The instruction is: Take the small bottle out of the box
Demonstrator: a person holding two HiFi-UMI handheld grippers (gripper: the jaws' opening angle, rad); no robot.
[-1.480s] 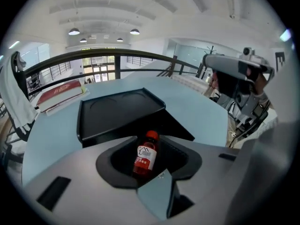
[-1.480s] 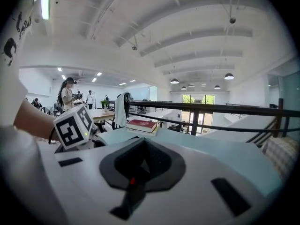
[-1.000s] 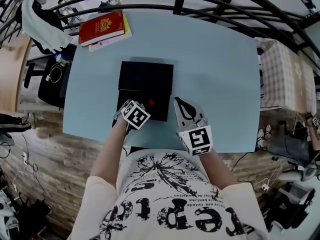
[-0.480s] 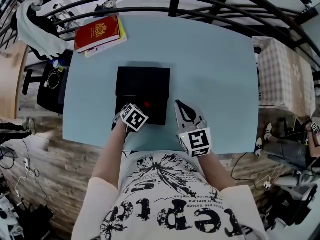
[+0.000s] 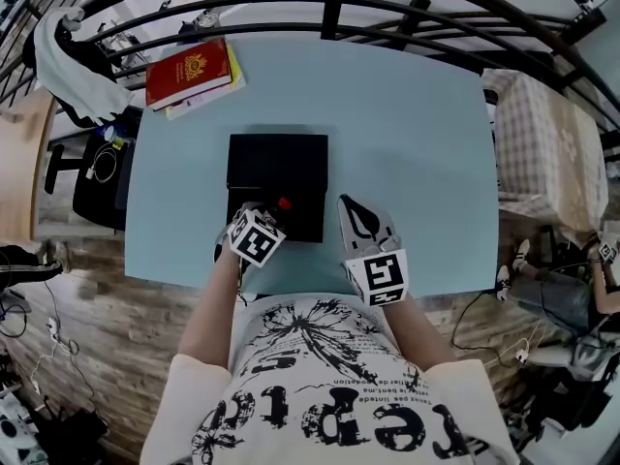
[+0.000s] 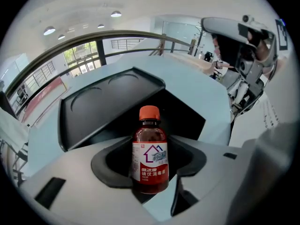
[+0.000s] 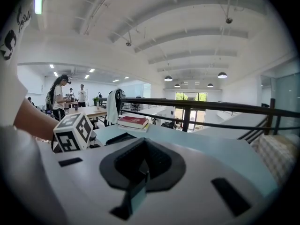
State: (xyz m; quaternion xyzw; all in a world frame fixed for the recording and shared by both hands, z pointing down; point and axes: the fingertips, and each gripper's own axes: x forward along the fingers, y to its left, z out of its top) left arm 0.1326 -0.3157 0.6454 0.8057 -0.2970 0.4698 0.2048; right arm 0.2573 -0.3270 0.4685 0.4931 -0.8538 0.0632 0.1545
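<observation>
The blue table (image 5: 417, 143) carries the open black box (image 5: 277, 168) ahead of my tongs. My left tongs (image 5: 271, 211) have just been closing and grip the small bottle (image 6: 150, 156), lifted slightly since a second ago. My right tongs (image 7: 140, 165) sit closed and empty alongside.

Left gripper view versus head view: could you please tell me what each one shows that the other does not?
Only the left gripper view shows the small bottle with its white label and dark contents. It stands upright between the jaws of the left hand-held gripper, which have just been closing on it. Only the head view shows the red book at the table's far corner and the person's printed shirt. Both show the bottle's orange-red cap, the open black box and the light blue table.
</observation>
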